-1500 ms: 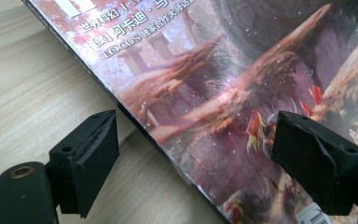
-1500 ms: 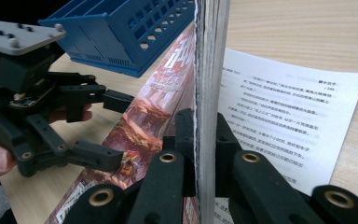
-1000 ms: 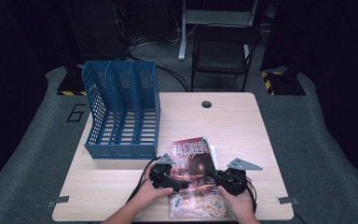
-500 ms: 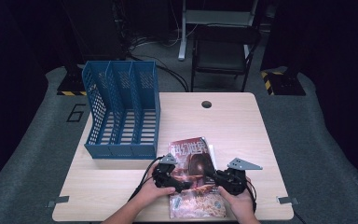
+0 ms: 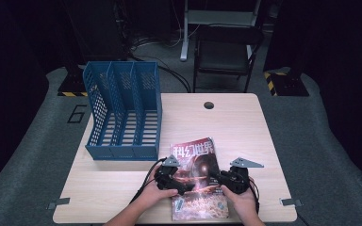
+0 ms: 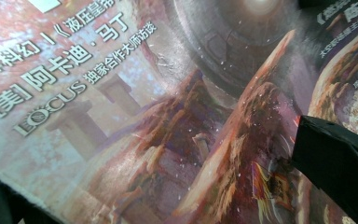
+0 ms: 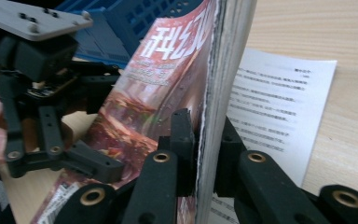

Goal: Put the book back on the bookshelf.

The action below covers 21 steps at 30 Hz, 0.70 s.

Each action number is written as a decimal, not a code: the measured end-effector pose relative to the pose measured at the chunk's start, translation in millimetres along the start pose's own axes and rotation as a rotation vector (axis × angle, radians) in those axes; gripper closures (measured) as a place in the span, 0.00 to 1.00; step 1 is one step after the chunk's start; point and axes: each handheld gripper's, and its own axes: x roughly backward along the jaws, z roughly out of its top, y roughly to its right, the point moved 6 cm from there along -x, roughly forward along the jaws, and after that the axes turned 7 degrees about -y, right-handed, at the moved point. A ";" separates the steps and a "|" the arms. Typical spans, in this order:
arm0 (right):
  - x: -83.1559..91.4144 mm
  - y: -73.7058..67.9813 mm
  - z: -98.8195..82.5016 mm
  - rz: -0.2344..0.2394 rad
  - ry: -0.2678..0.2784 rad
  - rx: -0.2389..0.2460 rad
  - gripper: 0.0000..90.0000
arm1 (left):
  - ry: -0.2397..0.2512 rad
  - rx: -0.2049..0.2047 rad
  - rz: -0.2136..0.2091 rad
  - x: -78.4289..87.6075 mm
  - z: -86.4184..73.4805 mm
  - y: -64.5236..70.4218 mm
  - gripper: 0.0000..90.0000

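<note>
- The blue file rack (image 5: pixel 125 113) stood at the table's (image 5: pixel 245 122) far left, its three slots open and holding nothing I could see; it had not moved over the last second.
- The left gripper (image 5: pixel 170 178) was at the magazine's (image 5: pixel 197 174) left edge. In the left gripper view one black jaw lay on the cover at the right and the other was dark at the lower left corner, so it looked clamped on that edge, though I could not tell for certain.
- The magazine sat near the table's front edge, between the two grippers. Compared with a second earlier its far end had come up a little and its cover seemed more tilted toward the camera.
- The right gripper (image 7: pixel 205 140) had its jaws closed on the magazine's page edge, one on each side, holding it nearly on edge.
- Beneath it, a printed sheet (image 7: pixel 279 93) lay flat on the wood.
- That rise suggested a lift had begun, probably toward the rack.
</note>
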 end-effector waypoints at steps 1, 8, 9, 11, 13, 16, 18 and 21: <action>-0.9 1.7 0.0 -0.005 -0.004 0.006 0.89 | -0.003 -0.002 -0.004 0.1 -0.1 0.2 0.01; -9.9 14.0 -6.8 -0.035 -0.073 -0.030 0.79 | -0.002 -0.002 0.000 -0.1 0.0 0.4 0.01; -11.6 16.5 -8.0 -0.037 -0.081 -0.030 0.77 | -0.001 0.002 -0.003 0.0 0.0 0.3 0.01; -14.9 19.6 -11.3 -0.039 -0.116 -0.051 0.75 | 0.008 0.007 0.000 -0.5 0.5 -0.1 0.01; -19.0 23.3 -14.3 -0.045 -0.142 -0.063 0.72 | 0.006 0.009 0.002 -0.4 0.5 -0.1 0.01; -22.9 27.0 -18.5 -0.053 -0.181 -0.086 0.70 | 0.007 0.031 0.008 0.3 0.9 0.1 0.04; -23.0 29.5 -19.2 -0.048 -0.184 -0.088 0.70 | 0.007 0.048 0.019 2.5 1.2 -2.1 0.10; -23.3 29.1 -19.4 -0.043 -0.185 -0.106 0.70 | 0.005 0.058 0.035 5.0 1.7 -6.1 0.19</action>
